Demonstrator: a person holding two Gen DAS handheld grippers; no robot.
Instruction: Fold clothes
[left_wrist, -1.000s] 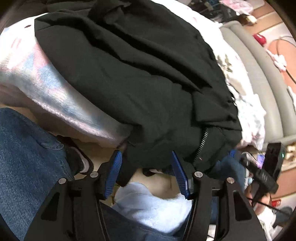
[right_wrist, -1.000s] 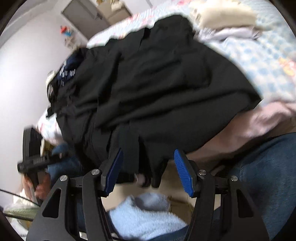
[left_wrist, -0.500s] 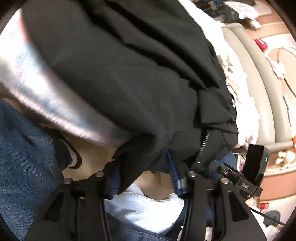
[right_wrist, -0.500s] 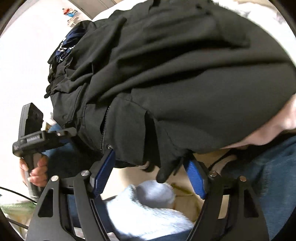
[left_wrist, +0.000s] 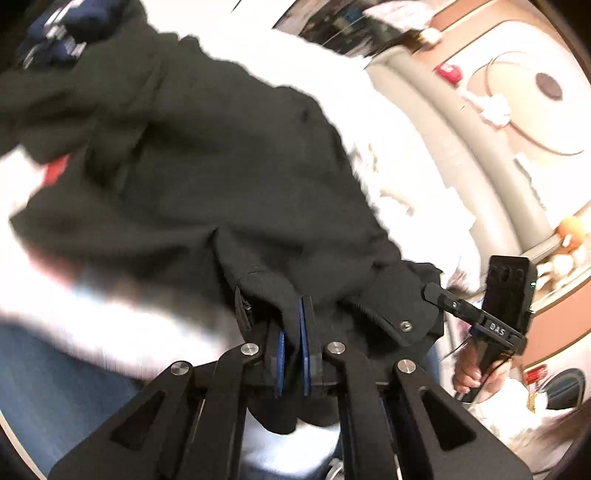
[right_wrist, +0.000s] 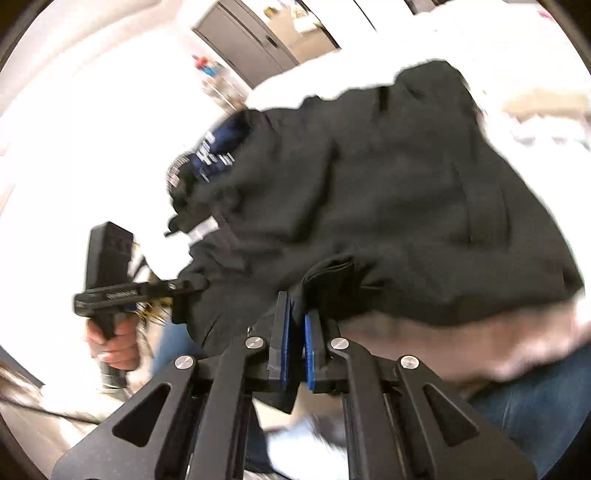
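Left gripper (left_wrist: 291, 332): jaws closed on a fold at the near hem of the black jacket (left_wrist: 192, 166), blue pads pinching the cloth with hardly any gap. Jacket bulk spreads up and away from the jaws over a white-covered bed (left_wrist: 373, 122); a red patch (left_wrist: 57, 171) shows at the jacket's left edge, a dark blue printed garment (right_wrist: 218, 147) sits at its far end. A metal snap (left_wrist: 406, 325) is visible on the hem flap just right of the left jaws. In the right wrist view the left gripper appears at the left, held by a hand (right_wrist: 118, 345), its tip touching the jacket edge. Right gripper (right_wrist: 295, 325): jaws closed on another bunch of the same hem, cloth hanging down between and below the pads. From the left wrist view it sits at the right, gripped by a hand (left_wrist: 471, 373), tip on the jacket's right corner. So the jacket's near edge is clamped at two points, rest draped on the bed. Blue jeans (right_wrist: 535, 398) show lower right under the hem; padded headboard (left_wrist: 454, 129) right of the bed. Both views motion-blurred.
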